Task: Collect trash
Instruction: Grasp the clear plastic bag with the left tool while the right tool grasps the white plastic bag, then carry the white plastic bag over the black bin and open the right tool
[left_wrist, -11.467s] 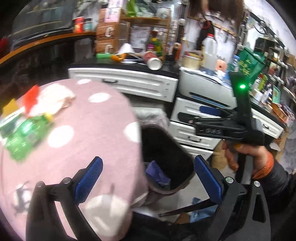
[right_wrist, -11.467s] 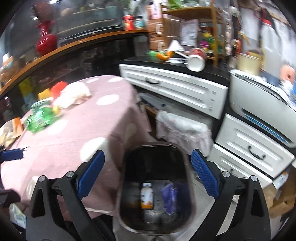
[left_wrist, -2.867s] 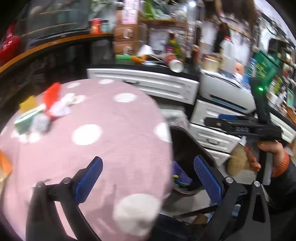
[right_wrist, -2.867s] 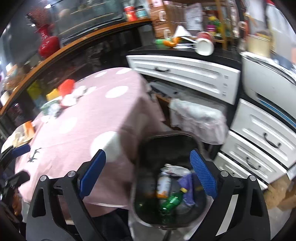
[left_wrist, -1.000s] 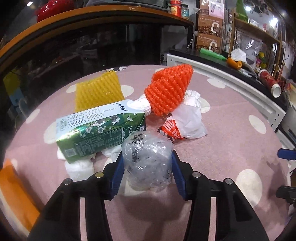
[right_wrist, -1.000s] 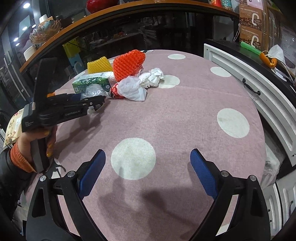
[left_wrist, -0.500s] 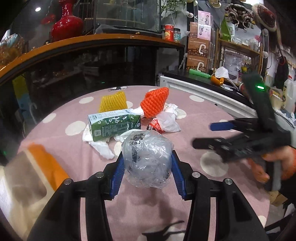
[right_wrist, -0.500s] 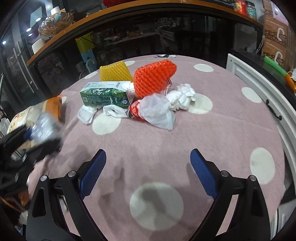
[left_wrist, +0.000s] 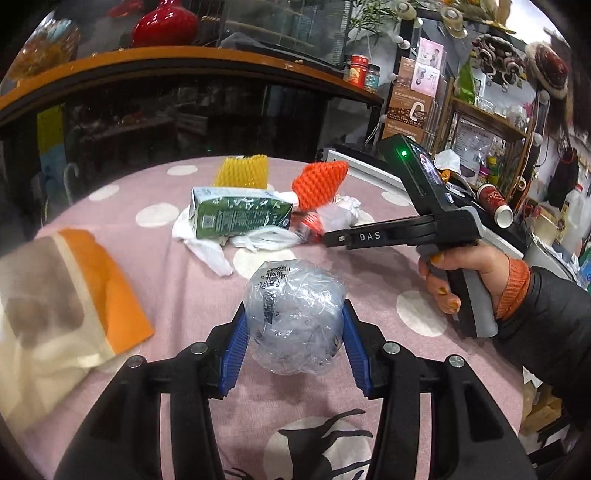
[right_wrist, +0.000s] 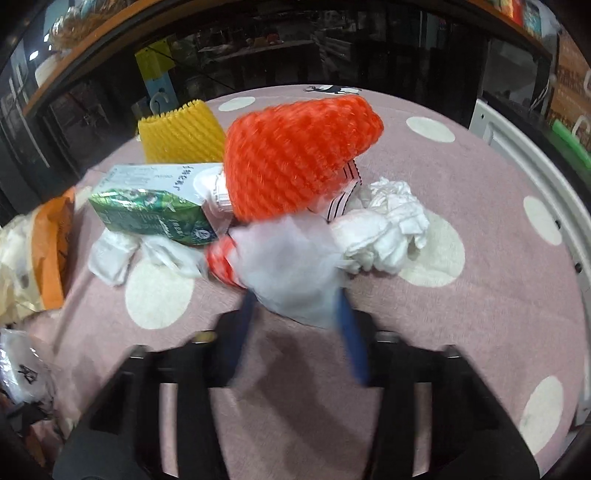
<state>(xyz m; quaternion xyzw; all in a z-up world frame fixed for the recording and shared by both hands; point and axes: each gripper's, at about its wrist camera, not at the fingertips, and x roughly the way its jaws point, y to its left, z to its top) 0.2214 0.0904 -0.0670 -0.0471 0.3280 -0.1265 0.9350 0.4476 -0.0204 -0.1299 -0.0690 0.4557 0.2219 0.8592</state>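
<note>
**Plastic ball clamped in the left gripper; right gripper at the white bag**

Nearest in the left wrist view, the left gripper (left_wrist: 293, 341) has its blue pads pressed against both sides of a crumpled ball of clear plastic (left_wrist: 295, 317), held above the pink polka-dot tablecloth (left_wrist: 369, 295). To the left of it lies an orange-and-cream paper bag (left_wrist: 62, 295), flat on the cloth.

Further off and to the right, a hand in an orange cuff grips the right gripper (right_wrist: 299, 321), its body stretching left toward the trash pile. In the right wrist view its blue pads are blurred and sit on either side of the near edge of a white plastic bag (right_wrist: 291, 266); whether they are actually pinching it cannot be told from the blur.

The rest of the trash is clustered near the middle of the table. A red-and-white wrapper (right_wrist: 221, 264) pokes out at the bag's left. Right of the bag is a wad of white tissue (right_wrist: 391, 225). Left of it lies a green milk carton (left_wrist: 236, 216) on its side, resting on crumpled white paper (left_wrist: 207, 247). Behind the bag stands an orange foam net (right_wrist: 299, 155), touching the carton's capped end. Farthest is a yellow foam net (right_wrist: 181, 133), just behind the carton.

Beyond the table's far right edge runs a white drawer cabinet (right_wrist: 532, 162).
</note>
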